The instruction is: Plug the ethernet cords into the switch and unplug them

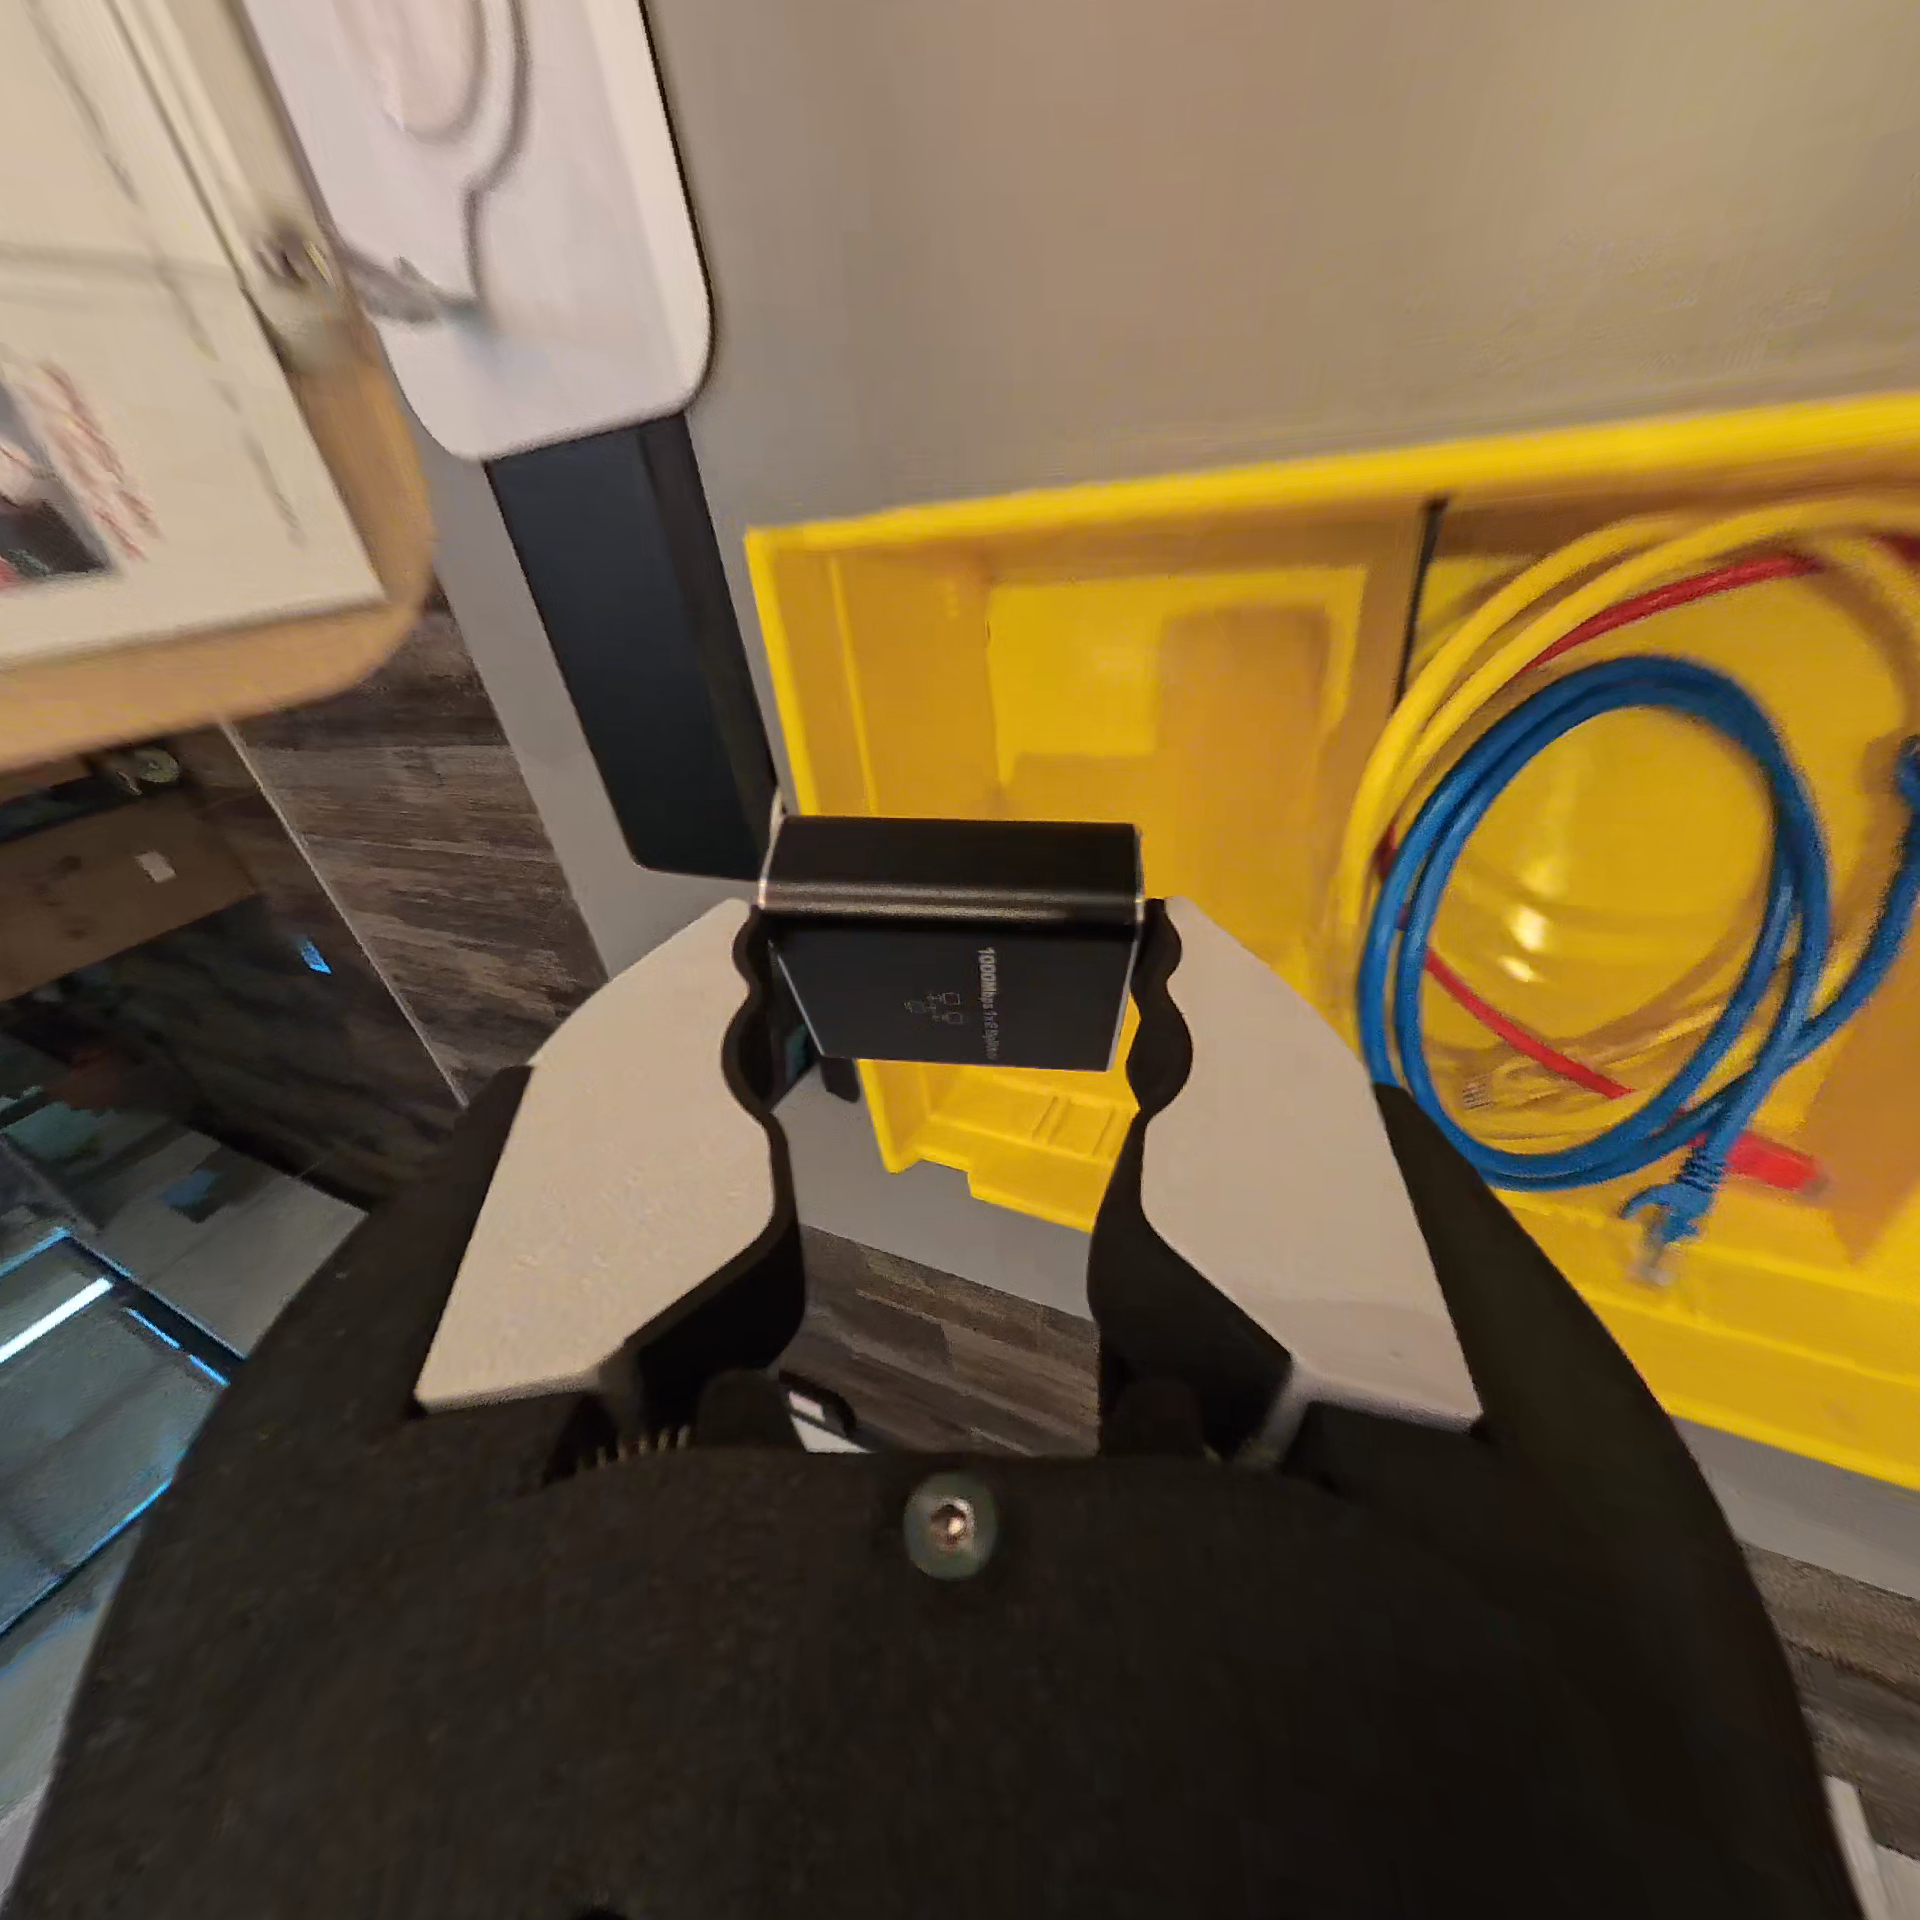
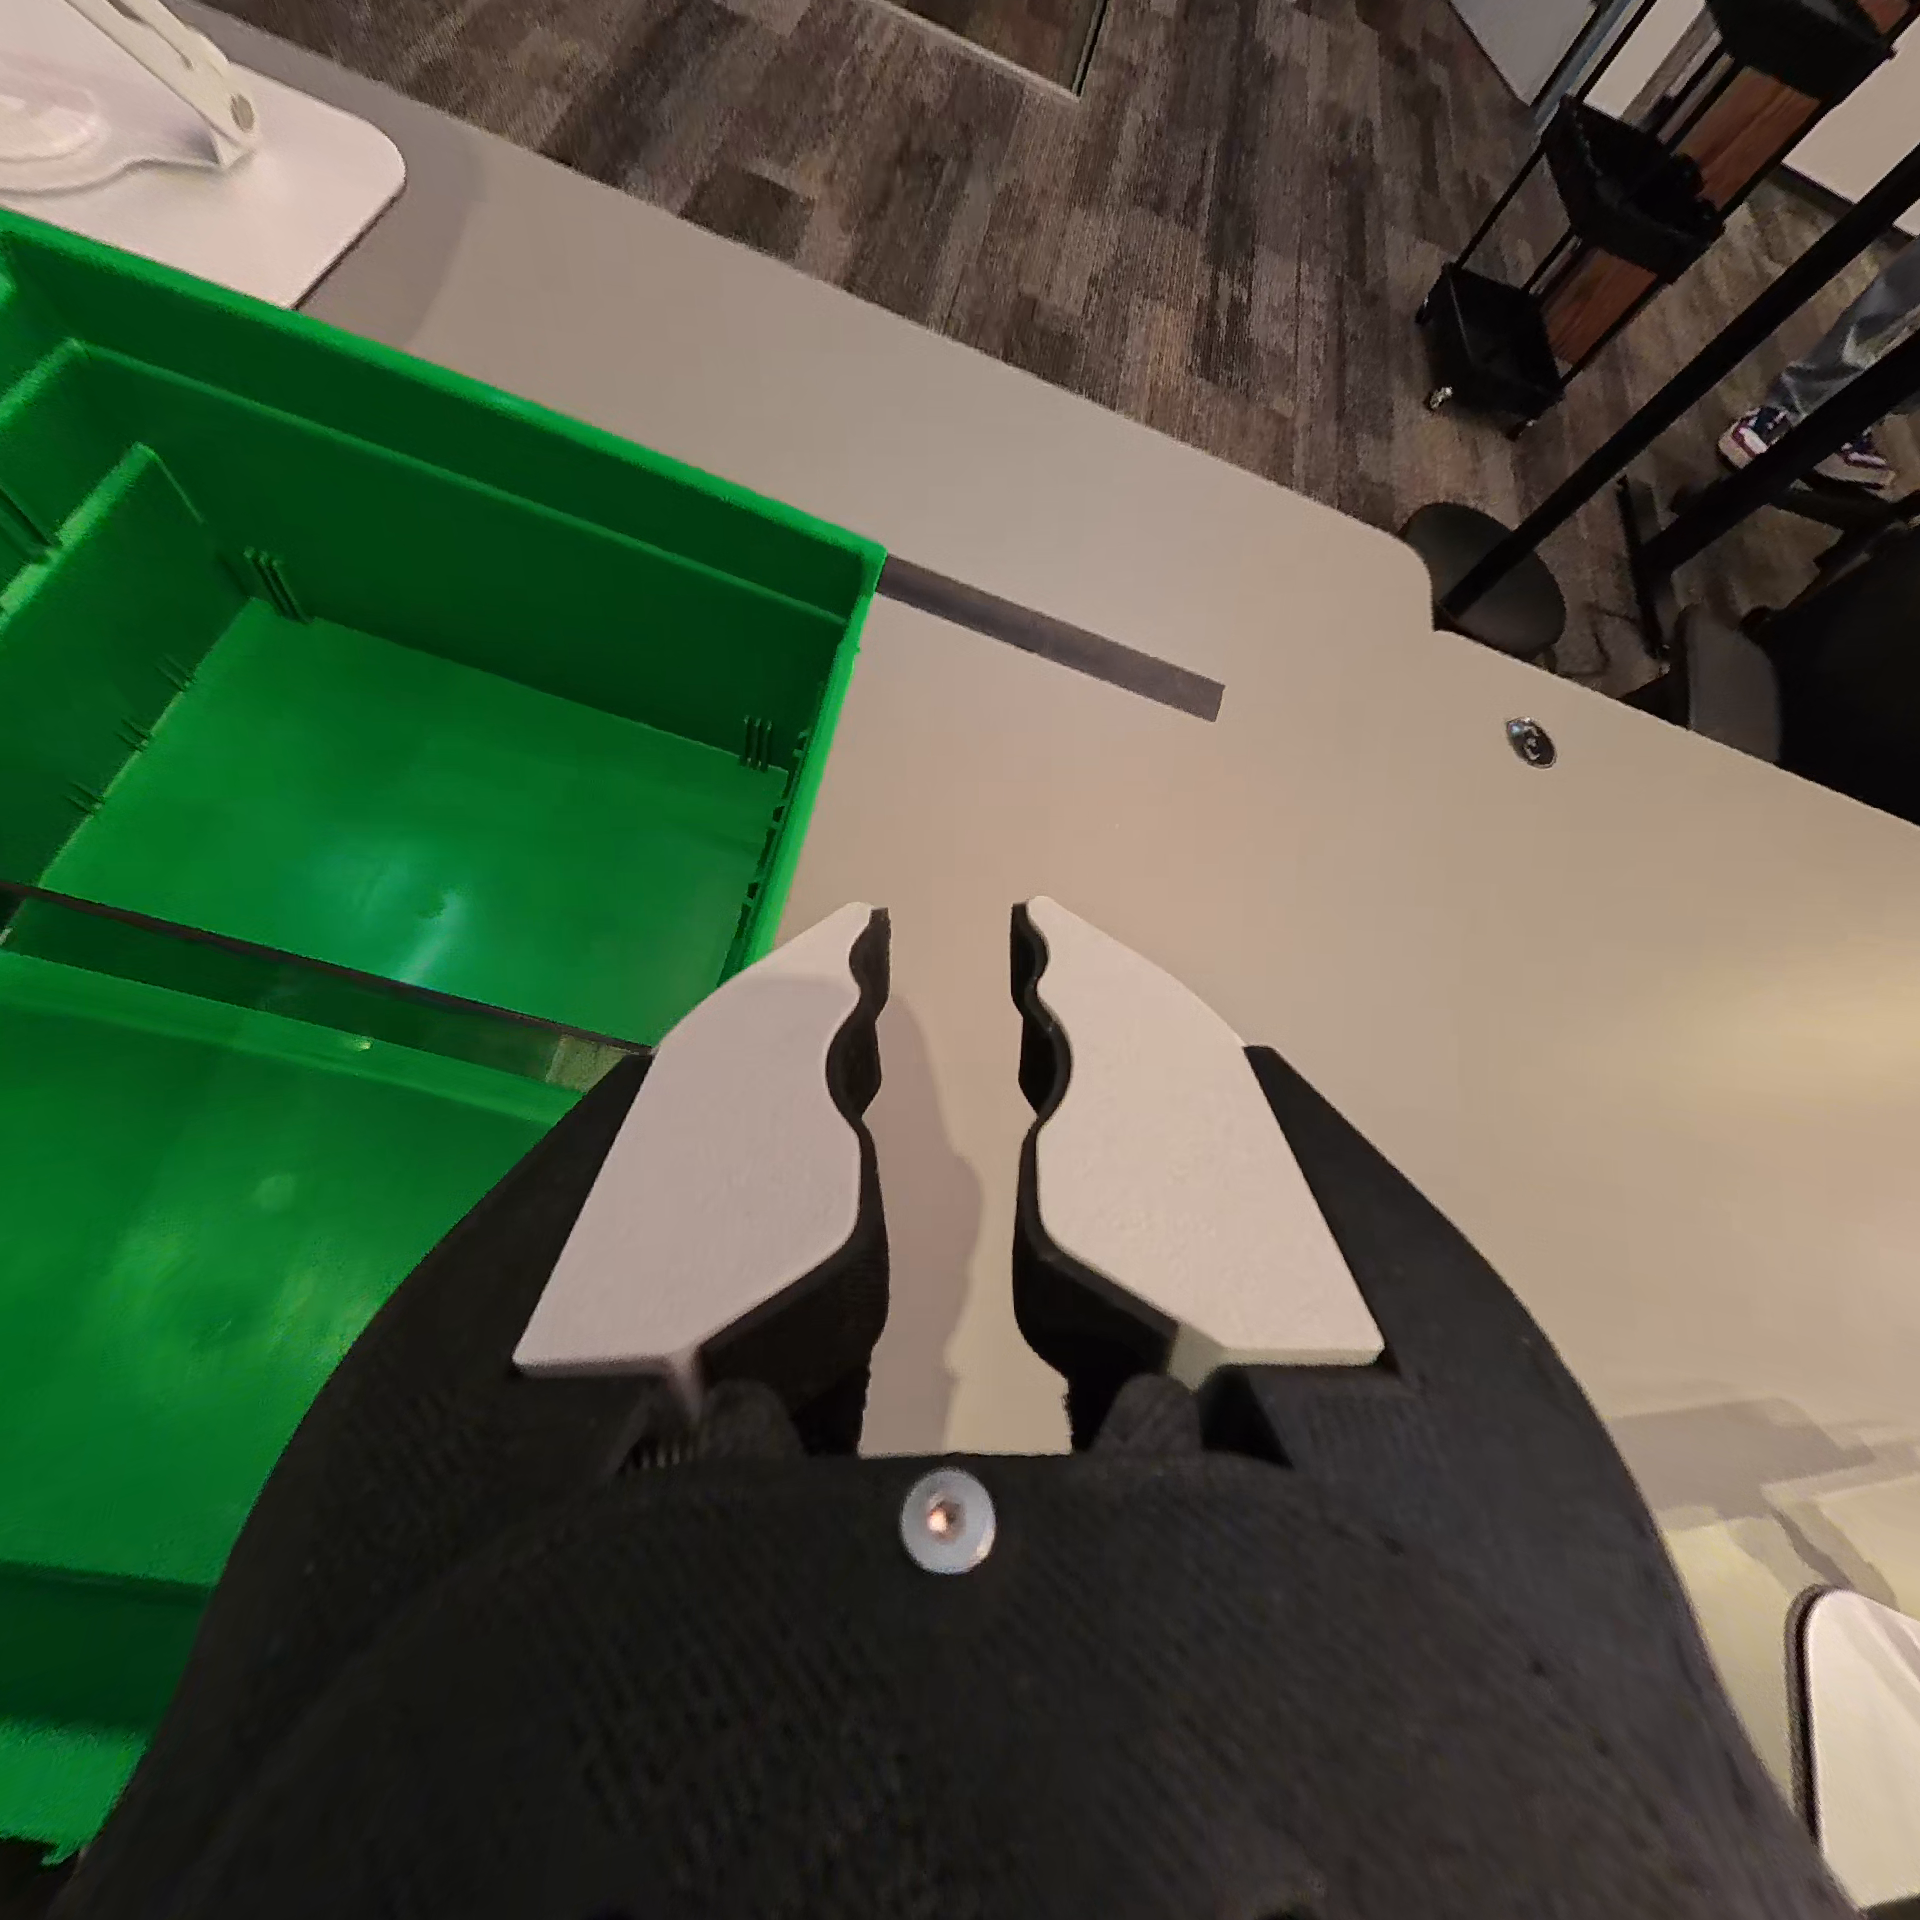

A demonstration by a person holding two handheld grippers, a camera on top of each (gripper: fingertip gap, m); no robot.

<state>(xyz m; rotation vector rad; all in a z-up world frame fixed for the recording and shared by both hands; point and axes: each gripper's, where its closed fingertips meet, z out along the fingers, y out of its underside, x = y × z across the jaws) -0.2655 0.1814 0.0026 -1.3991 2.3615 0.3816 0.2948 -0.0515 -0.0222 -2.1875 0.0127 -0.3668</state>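
One grey desk [image 2: 1195, 499]. One yellow bin [image 1: 1091, 675] beyond and right of the left jaws; one green bin [image 2: 416, 727] left of the right jaws. Three coiled cords: blue [image 1: 1590, 935], yellow [image 1: 1455, 665], red [image 1: 1507, 1049], right of the left jaws. One black switch [image 1: 951, 966] pinched between the left gripper [image 1: 951, 997] pads, long axis crosswise, blank end face forward. Right gripper [image 2: 951, 925] jaws slightly spread, bare above desk.

Each claw [image 1: 951, 925] [image 2: 951, 914]: pale grey fingers, wavy black pads, black seemingly textured body, one screw.
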